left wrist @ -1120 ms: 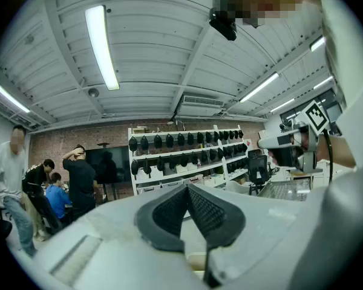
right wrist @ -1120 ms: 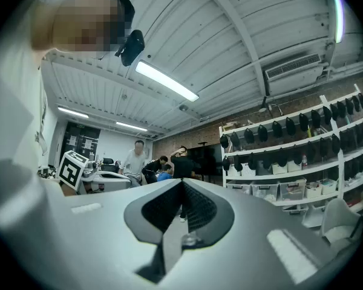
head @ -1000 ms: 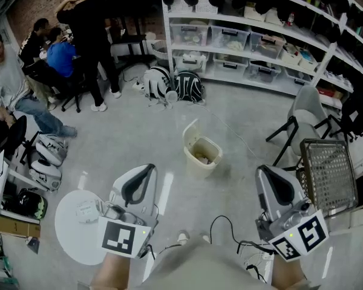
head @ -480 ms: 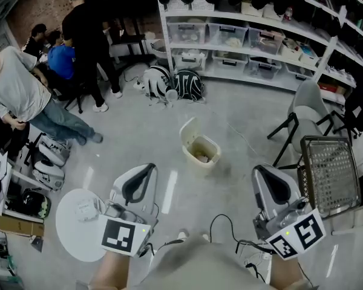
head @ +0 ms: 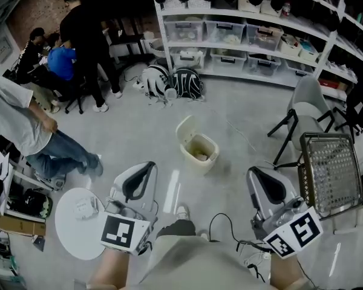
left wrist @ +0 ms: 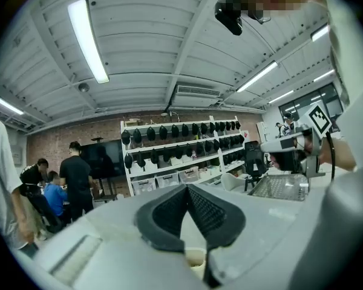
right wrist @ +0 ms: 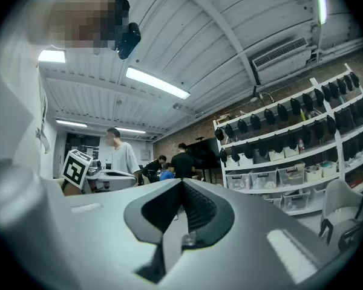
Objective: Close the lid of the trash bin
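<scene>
**Grippers shut and empty; bin ahead, lid up**

Left gripper (head: 147,167): the left gripper view shows its jaws meeting at the tips (left wrist: 186,188), with nothing held between them. Right gripper (head: 255,171): same reading in the right gripper view, tips together (right wrist: 181,183) and nothing gripped. Both are held low and close to the person's body, pointing forward over the floor (head: 133,135).

Trash bin (head: 201,162): small, cream-coloured, standing on the floor ahead of both grippers. Sideways it sits roughly between them, a little nearer the left one's line. It is well apart from both, with no contact. Some scraps show at the bottom inside.

Lid (head: 186,128): open, standing up from the bin's far-left edge and tilted back, away from the opening.

Surroundings: white shelves (head: 248,38) with clear boxes run along the far side. A grey chair (head: 305,110) stands right of the bin, and a wire mesh basket (head: 330,171) is just beside the right gripper. A round white table (head: 78,225) sits left of the left gripper. Several people stand or sit at far left.
</scene>
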A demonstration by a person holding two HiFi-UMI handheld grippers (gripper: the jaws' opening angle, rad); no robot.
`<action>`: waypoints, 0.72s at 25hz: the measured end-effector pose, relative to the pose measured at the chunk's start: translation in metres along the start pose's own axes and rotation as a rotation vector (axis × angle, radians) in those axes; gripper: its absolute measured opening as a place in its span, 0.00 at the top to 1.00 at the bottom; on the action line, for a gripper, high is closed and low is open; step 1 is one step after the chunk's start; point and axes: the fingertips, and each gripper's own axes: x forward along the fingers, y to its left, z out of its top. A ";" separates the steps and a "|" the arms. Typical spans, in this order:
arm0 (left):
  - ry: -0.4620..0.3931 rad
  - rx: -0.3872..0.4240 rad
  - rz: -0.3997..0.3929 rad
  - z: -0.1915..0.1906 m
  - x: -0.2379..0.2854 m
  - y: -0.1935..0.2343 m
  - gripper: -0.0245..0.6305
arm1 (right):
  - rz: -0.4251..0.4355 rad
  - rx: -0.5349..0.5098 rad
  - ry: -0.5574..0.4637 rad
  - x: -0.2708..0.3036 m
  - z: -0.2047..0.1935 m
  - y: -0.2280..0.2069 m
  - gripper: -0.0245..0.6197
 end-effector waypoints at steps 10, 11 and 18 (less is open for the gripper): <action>0.008 -0.007 -0.016 -0.018 0.050 0.034 0.96 | -0.016 -0.009 0.051 0.051 -0.019 -0.027 0.96; 0.007 -0.005 -0.018 -0.021 0.056 0.038 0.96 | -0.016 -0.011 0.053 0.058 -0.022 -0.031 0.96; 0.050 -0.039 -0.018 -0.038 0.111 0.092 0.96 | -0.036 0.000 0.085 0.130 -0.037 -0.058 0.96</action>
